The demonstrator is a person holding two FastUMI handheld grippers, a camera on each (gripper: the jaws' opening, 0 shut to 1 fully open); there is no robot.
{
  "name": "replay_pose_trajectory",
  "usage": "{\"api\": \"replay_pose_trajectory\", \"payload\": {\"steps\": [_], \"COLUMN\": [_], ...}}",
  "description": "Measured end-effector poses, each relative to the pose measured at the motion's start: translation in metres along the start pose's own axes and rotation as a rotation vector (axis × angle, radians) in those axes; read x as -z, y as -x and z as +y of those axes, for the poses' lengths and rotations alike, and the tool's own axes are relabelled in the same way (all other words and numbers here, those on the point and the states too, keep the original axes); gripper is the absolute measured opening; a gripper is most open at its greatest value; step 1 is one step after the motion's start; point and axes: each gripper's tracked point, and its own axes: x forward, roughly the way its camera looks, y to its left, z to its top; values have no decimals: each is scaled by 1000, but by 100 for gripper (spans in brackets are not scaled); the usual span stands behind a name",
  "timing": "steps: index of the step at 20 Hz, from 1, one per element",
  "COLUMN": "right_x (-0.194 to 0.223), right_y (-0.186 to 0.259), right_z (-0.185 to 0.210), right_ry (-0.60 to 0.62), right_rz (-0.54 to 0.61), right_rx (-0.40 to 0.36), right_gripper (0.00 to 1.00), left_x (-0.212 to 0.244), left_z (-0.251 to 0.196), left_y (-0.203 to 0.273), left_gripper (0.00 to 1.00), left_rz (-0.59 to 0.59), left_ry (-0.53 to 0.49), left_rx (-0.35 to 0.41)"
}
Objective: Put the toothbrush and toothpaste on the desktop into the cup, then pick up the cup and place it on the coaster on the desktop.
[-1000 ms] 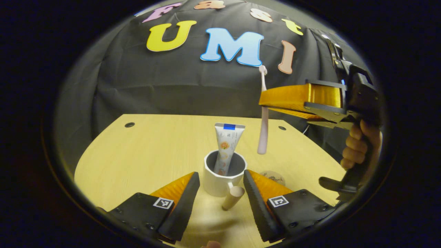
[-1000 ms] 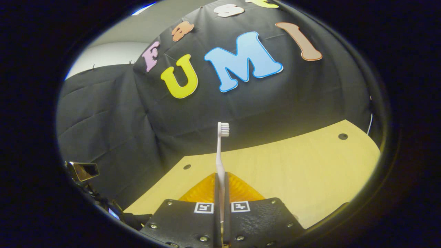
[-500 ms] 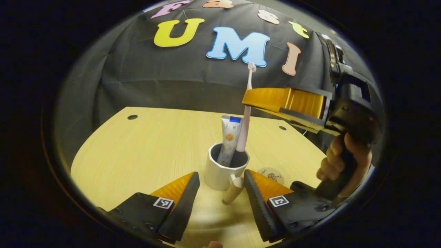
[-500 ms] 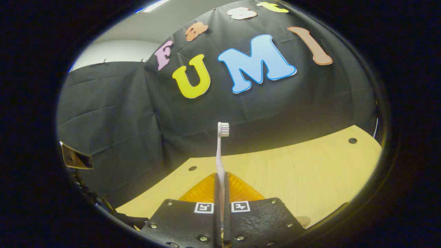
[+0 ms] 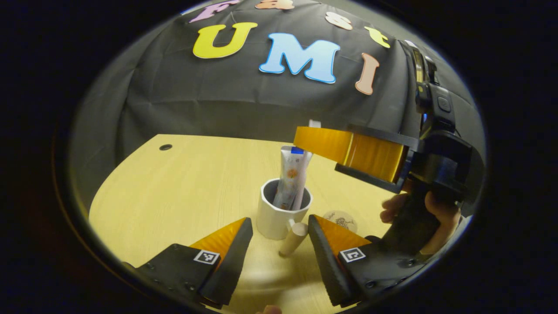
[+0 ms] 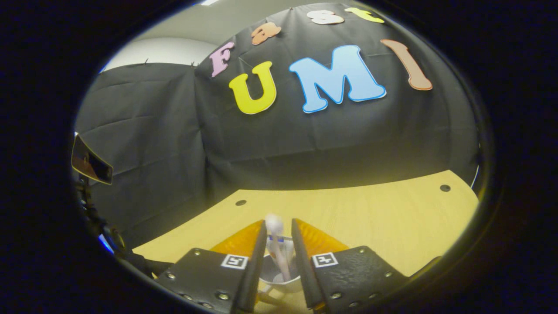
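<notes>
So I'm looking down my right gripper (image 6: 278, 261) and its fingers are standing apart, nothing pinched. The toothbrush (image 6: 279, 248) is sitting loose between them, head up, with its handle down in the cup (image 6: 279, 281). In the left gripper view I'm seeing the toothpaste (image 5: 290, 181) standing in that same cup (image 5: 279, 216), toothbrush (image 5: 301, 194) leaning right beside it. Both items are in, so I'm reckoning the loading half is done and the cup move is what's left.

My left gripper (image 5: 279, 237) is hanging spread wide, one finger either side of the cup, the cup's handle (image 5: 293, 239) pointing back between them. It isn't touching the cup as far as I can tell. The coaster (image 5: 341, 219) is lying just beside the cup, under the right gripper (image 5: 324, 144). Next I'm thinking: lift the right one clear straight up without snagging the brush, then a firm hold on the cup so it isn't tipping.

The desktop (image 5: 183, 187) is pale wood with small holes near its back edge.
</notes>
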Motion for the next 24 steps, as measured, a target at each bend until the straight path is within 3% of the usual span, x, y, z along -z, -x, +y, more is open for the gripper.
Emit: {"api": "replay_pose_trajectory", "payload": {"steps": [1,3,6,16,24], "right_x": [1,0,-5,-52,-71], "right_y": [1,6,13,53,93], "right_z": [1,0,-3,-36,-74], "right_ry": [-2,2,16,35,45], "right_rz": [7,13,5,-48,-29], "right_rx": [0,7,20,118,223], "right_gripper": [62,77,89,89,89], "left_x": [1,0,0,10,36], "left_z": [0,-2,-6,-10,-12], "left_y": [-1,-1,-2,-25,-47], "left_gripper": [85,86,86,86,85], "left_rz": [0,1,3,97,302], "left_ry": [-1,-3,-4,19,73], "left_rx": [1,6,11,-18,-52]}}
